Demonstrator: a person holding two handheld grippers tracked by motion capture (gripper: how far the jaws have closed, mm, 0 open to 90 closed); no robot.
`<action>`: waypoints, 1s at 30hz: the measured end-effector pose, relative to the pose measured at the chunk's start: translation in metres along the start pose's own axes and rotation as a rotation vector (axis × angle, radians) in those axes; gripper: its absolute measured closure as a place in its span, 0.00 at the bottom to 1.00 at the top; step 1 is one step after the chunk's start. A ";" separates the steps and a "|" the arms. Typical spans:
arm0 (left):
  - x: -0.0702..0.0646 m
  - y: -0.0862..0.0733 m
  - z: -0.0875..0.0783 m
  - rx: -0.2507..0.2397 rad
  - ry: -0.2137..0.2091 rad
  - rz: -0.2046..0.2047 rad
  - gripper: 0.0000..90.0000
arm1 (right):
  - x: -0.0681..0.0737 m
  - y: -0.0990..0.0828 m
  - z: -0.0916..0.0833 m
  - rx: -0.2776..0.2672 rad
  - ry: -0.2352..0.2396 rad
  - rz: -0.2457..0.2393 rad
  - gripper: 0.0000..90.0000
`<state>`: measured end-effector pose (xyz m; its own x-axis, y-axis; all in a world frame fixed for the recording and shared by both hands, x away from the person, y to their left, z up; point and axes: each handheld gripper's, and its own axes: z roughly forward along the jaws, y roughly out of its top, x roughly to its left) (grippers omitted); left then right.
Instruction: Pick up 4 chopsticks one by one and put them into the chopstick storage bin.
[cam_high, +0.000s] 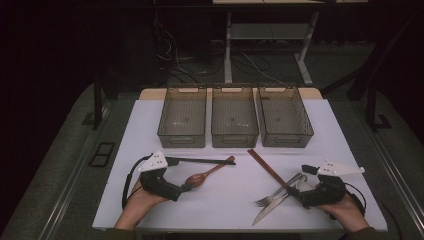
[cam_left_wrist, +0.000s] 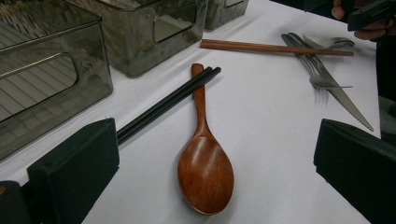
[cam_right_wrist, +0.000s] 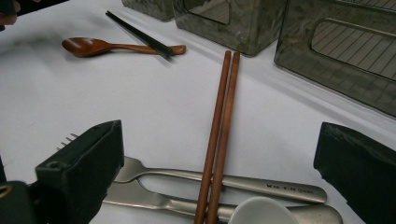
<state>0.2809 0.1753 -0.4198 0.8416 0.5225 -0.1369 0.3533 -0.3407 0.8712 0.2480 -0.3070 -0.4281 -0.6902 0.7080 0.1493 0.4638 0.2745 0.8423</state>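
A brown wooden spoon (cam_high: 202, 176) (cam_left_wrist: 201, 107) lies left of centre on the white table (cam_high: 225, 200), its handle tip under a pair of black chopsticks (cam_high: 200, 161) (cam_left_wrist: 173, 98). My left gripper (cam_high: 186, 188) (cam_left_wrist: 215, 168) is open, and the spoon's bowl lies on the table between its jaws, untouched. Brown wooden chopsticks (cam_high: 267, 167) (cam_right_wrist: 222, 126) lie right of centre, across a metal fork (cam_high: 272, 196) (cam_right_wrist: 261, 183) and knife (cam_high: 265, 212) (cam_right_wrist: 154, 200). A white spoon (cam_right_wrist: 261, 212) lies by them. My right gripper (cam_high: 296, 192) (cam_right_wrist: 219, 172) is open over this pile, holding nothing.
Three see-through grey bins (cam_high: 182, 117) (cam_high: 234, 117) (cam_high: 285, 117) stand side by side at the back of the table. The floor beyond is dark, with desk legs and cables. The table's front edge runs close under both hands.
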 end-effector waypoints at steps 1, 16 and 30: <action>0.000 0.000 0.000 0.000 0.000 0.000 0.00 | 0.000 0.000 0.000 0.000 0.000 0.000 0.02; 0.004 0.004 0.000 0.003 0.015 0.004 0.02 | -0.001 0.000 0.000 -0.011 0.005 0.011 0.02; 0.027 0.012 0.022 0.030 0.017 0.011 0.19 | 0.003 -0.002 -0.006 -0.017 -0.008 0.009 0.02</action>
<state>0.3168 0.1687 -0.4237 0.8384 0.5319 -0.1187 0.3560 -0.3697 0.8583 0.2420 -0.3092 -0.4267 -0.6817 0.7155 0.1525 0.4600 0.2571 0.8499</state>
